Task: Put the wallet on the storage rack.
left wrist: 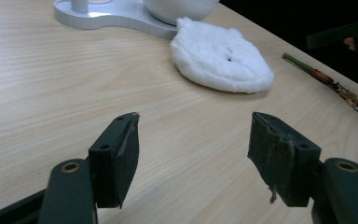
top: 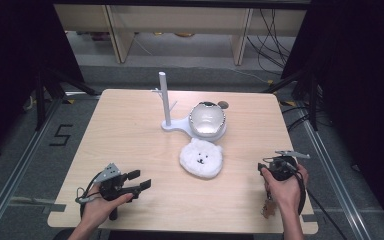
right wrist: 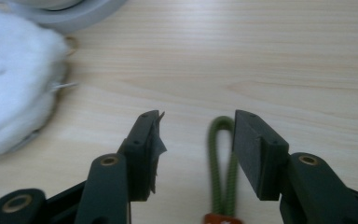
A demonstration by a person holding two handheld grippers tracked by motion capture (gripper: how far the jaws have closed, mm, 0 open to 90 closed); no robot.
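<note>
green cord loop (right wrist: pixel 221 163) between right tool (right wrist: pixel 198 140)

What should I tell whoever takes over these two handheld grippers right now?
Left gripper: jaws open, empty, low over the light wooden table, pointing toward the fluffy white round plush face.
Right gripper: jaws open, the green cord loop of a keychain lies between them on the table, not gripped.
The plush lies beside the white stand with its upright peg and bowl.
Done: nothing lifted yet.
Left: probably close on the loop, then hang it on the peg.
</note>
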